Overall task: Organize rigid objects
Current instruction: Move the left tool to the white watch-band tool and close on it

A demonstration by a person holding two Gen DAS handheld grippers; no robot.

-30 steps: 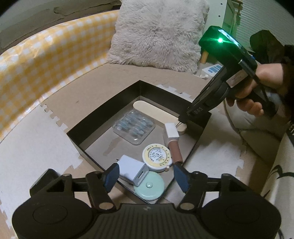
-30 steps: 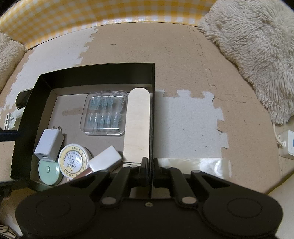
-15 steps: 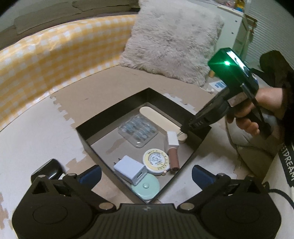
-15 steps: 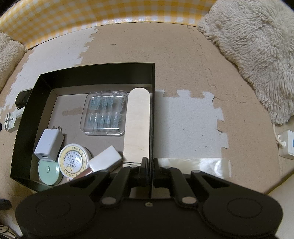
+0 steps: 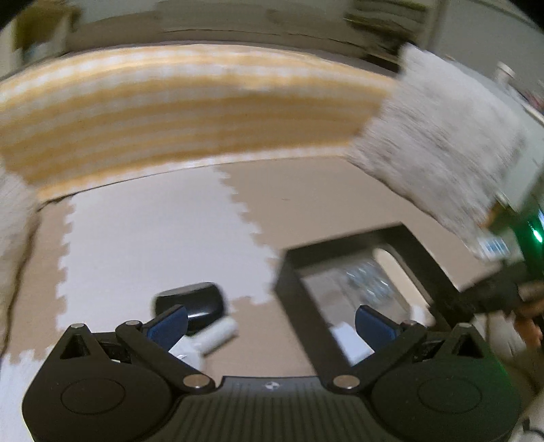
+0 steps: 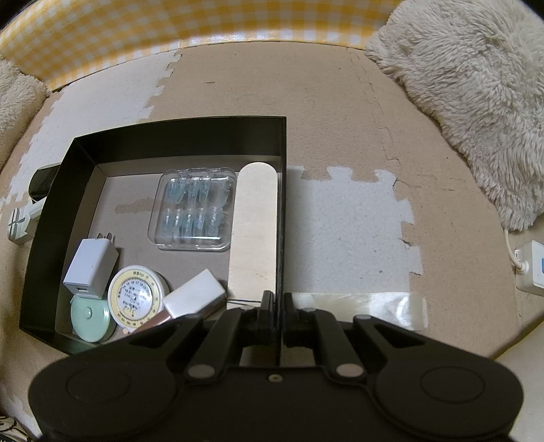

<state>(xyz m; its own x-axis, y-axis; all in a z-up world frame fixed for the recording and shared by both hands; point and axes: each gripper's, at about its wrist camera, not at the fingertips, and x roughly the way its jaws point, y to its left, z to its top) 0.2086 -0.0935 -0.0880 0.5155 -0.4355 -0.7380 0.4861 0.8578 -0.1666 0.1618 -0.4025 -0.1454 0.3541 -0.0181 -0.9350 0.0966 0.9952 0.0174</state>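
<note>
A black box (image 6: 176, 136) on the foam mat holds a clear blister case (image 6: 193, 209), a flat wooden stick (image 6: 255, 231), a white charger (image 6: 91, 268), a round yellow-rimmed dial (image 6: 134, 295), a mint green disc (image 6: 90, 318) and a white-capped tube (image 6: 193, 294). My right gripper (image 6: 277, 302) is shut on the box's right wall. Left of the box, on the mat, lie a black object (image 5: 190, 301) and a white piece (image 5: 219, 331). My left gripper (image 5: 270, 321) is open wide and empty, with its left finger just in front of the black object. The left wrist view is blurred.
A yellow checked bumper (image 6: 204, 27) curves along the far side. A fluffy cushion (image 6: 469, 78) lies at the far right, another cushion (image 6: 17, 91) at the far left. A white power strip (image 6: 532, 268) sits at the right edge. Shiny tape (image 6: 367, 306) lies on the mat beside the box.
My left gripper has opened wide and swung left, away from the box, toward the black object and white piece on the mat. The right gripper and box have not moved.
</note>
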